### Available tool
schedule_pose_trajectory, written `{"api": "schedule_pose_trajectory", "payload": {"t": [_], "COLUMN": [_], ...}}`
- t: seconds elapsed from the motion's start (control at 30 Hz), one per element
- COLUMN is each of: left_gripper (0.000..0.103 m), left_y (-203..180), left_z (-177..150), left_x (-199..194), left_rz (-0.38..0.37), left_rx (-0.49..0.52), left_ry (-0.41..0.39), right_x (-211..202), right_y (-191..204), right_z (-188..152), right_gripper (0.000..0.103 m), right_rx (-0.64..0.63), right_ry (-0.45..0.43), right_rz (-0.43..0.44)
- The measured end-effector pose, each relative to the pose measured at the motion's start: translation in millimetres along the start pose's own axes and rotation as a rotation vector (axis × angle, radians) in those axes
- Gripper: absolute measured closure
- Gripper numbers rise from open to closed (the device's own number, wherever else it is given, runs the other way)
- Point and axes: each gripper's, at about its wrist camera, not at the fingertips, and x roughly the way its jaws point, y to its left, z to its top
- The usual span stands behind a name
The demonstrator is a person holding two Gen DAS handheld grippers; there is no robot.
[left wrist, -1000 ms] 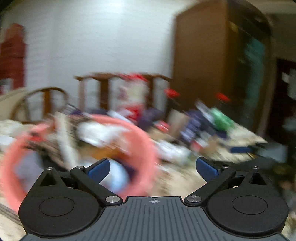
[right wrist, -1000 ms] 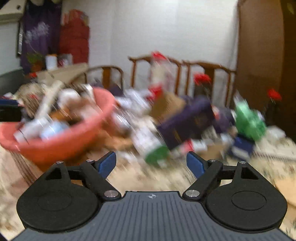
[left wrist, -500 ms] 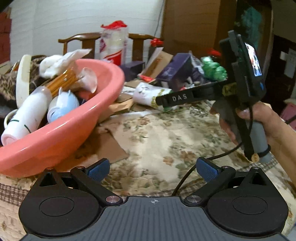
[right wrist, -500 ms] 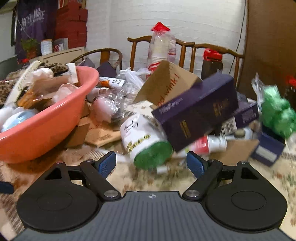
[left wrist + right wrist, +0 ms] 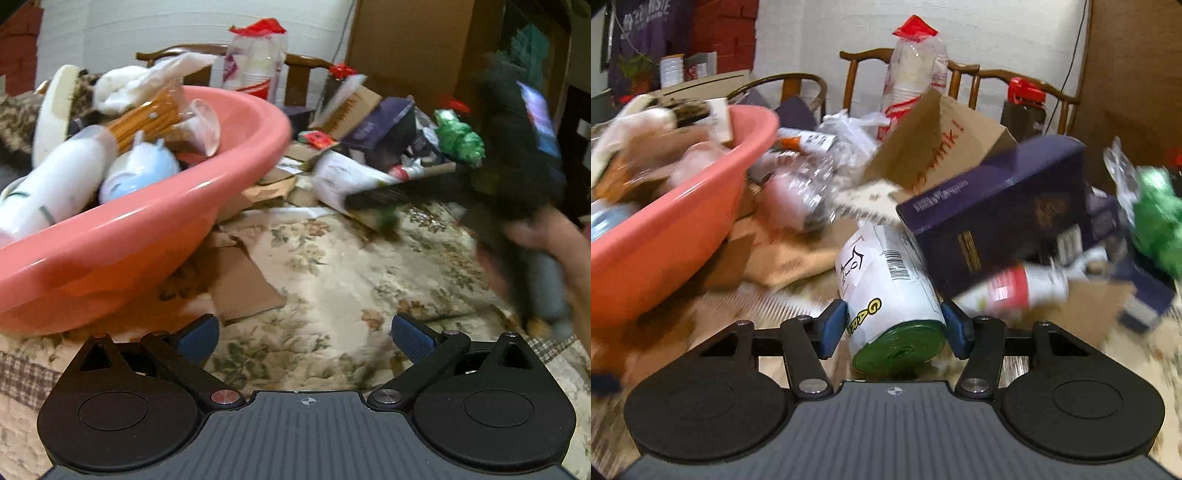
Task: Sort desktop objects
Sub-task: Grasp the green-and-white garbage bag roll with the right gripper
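The right gripper (image 5: 894,328) is closing, blue pads at both sides of the white roll with the green end (image 5: 892,295) lying on the floral cloth (image 5: 332,266). Only the left camera shows the hand (image 5: 554,251) carrying it. The left gripper (image 5: 304,336) hangs wide open and empty beside the pink basin (image 5: 155,229). Half a second ago the roll lay further ahead, ungripped.
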Motion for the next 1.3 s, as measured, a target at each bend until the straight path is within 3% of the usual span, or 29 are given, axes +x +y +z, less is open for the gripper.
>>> {"api": "schedule_pose_trajectory", "payload": {"t": [0.17,0.23,0.33,0.6,0.7,0.8,0.9,0.93,1.17,1.3], "left_gripper": [0.000,0.000,0.000,0.000,0.004,0.015,0.053,0.056,0.051,0.055], "left_y": [3,-2,-9,-24,-35,-35,-30,-28,-14,-19], "left_z": [3,7,14,30,32,29,23,21,18,17], "left_x": [4,9,23,57,64,58,43,40,32,34], "left_rz": [0.074,0.115,0.176,0.376,0.371,0.369,0.376,0.396,0.412,0.423], "left_rx": [-0.014,-0.019,-0.020,-0.108,-0.065,-0.070,-0.081,-0.083,-0.113,-0.095], "left_ry": [-0.013,-0.013,-0.010,0.007,0.018,0.001,-0.034,-0.045,-0.060,-0.059], "right_x": [-56,-70,-74,-78,-81,-86,-87,-87,-87,-89], "right_y": [-24,-30,-40,-43,-47,-52,-57,-58,-58,-57], "right_z": [-38,-50,-63,-62,-61,-61,-61,-61,-61,-61], "right_gripper": [0.042,0.042,0.042,0.041,0.040,0.040,0.039,0.039,0.039,0.039], "right_rx": [0.062,0.079,0.107,0.152,0.178,0.214,0.250,0.257,0.263,0.263], "right_ry": [-0.006,-0.026,-0.041,-0.078,-0.095,-0.113,-0.118,-0.117,-0.125,-0.127], "right_rz": [0.090,0.089,0.074,0.060,0.067,0.082,0.089,0.091,0.086,0.100]}}
